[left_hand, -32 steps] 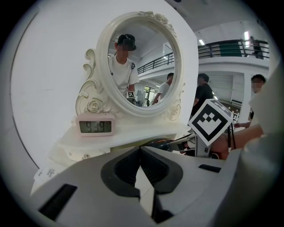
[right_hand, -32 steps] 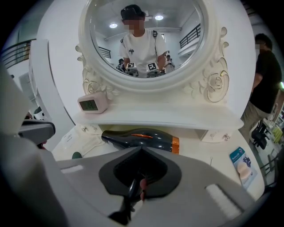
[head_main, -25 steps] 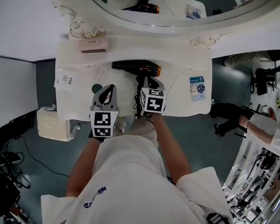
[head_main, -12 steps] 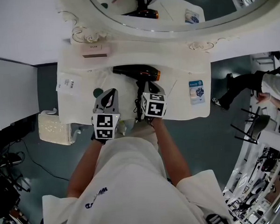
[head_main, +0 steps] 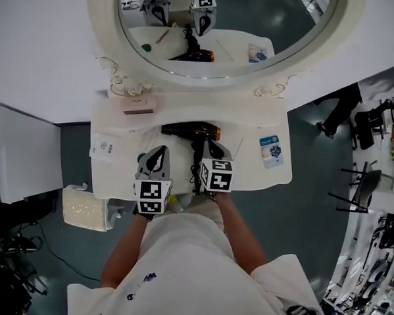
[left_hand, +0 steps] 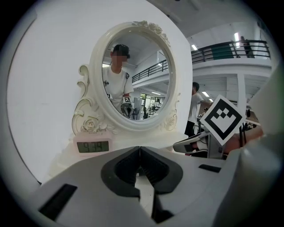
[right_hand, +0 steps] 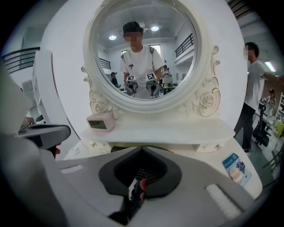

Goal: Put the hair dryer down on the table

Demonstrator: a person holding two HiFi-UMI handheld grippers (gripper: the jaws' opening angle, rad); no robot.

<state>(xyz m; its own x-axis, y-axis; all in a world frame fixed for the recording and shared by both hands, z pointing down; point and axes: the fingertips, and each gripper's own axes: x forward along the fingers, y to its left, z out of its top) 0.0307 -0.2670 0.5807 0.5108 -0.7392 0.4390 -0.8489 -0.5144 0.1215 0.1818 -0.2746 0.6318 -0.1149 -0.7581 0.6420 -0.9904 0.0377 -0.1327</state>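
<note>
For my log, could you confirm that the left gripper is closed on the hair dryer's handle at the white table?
Not quite: the right gripper, not the left, is closed on the handle of the hair dryer at the white table, as the right gripper view shows; the left gripper is shut on nothing.

Head view: the hair dryer [head_main: 189, 129] shows only its barrel, and its handle is hidden under the right gripper [head_main: 206, 146]. The mirror [head_main: 269, 18] is cut off by the frame's top edge. Print on the blue packet [head_main: 270, 150], centre right, is too small to read. Right gripper view: the clock [right_hand: 100, 123] digits, centre left, are illegible.
</note>
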